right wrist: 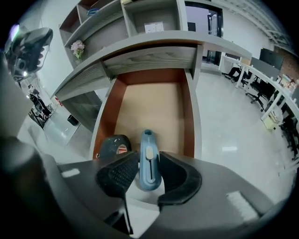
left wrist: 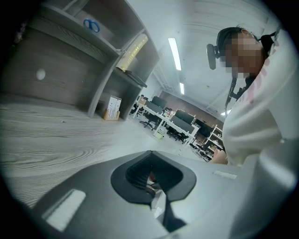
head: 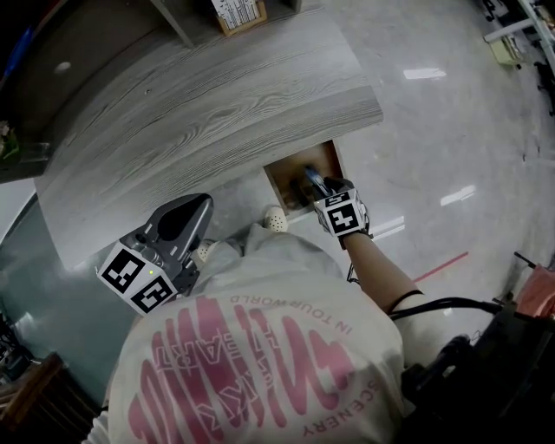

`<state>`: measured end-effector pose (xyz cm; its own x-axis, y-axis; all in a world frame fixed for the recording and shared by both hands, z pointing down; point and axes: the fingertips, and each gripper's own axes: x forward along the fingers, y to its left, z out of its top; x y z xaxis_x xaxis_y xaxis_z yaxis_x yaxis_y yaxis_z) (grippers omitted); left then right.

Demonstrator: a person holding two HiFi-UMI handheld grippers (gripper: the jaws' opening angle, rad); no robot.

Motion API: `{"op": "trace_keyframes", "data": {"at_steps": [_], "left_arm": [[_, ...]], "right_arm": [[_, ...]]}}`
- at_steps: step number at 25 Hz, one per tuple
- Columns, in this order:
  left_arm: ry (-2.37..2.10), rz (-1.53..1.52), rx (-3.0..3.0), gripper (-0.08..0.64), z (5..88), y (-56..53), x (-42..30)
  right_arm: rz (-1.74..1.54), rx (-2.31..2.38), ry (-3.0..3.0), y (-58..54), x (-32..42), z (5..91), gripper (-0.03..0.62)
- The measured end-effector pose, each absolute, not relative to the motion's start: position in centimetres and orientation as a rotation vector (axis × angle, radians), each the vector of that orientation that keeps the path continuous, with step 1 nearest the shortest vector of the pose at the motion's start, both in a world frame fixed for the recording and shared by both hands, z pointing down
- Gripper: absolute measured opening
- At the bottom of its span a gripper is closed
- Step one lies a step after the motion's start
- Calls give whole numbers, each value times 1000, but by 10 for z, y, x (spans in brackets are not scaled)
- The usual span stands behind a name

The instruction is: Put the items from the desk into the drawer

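Note:
A blue utility knife [right wrist: 147, 140] sits upright between the jaws of my right gripper [right wrist: 148, 163], which is shut on it. It hangs over the front of the open drawer [right wrist: 149, 105], which has brown walls and a tan bottom. A black tape roll [right wrist: 116, 144] lies in the drawer's front left corner. From the head view, the right gripper [head: 316, 184] points into the drawer [head: 276, 186] under the grey wood-grain desk [head: 199, 104]. My left gripper [head: 186, 212] is held near the person's body at the desk's near edge, its jaws together on nothing [left wrist: 152, 179].
A small printed box [head: 236, 13] stands in the shelving at the back of the desk. A white shoe [head: 275, 218] is on the glossy floor beside the drawer. Office desks and chairs [left wrist: 173, 123] stand far off.

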<state>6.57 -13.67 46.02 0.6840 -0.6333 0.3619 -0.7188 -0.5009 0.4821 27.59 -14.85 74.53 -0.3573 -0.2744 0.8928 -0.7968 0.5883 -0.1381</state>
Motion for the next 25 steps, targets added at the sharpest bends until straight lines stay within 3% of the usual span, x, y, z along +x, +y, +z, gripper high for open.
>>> {"op": "trace_keyframes", "data": {"at_steps": [9,11,13,25], "left_arm": [[-1038,127,2315,18,455,-134,46],[-1028,111,2328,18,456,-135,42],[-1012,89,2339,18,457,-137,36],[-941,-41,2466,18,406,-114,-26]], "right_arm": [[709,918,-1882,-143,276,737,184],[701,995,-1880,-150,282,727,130],[697,1089,-1893,-158,286,710,10],[605,1490,-2297,-172,220,506,3]]}}
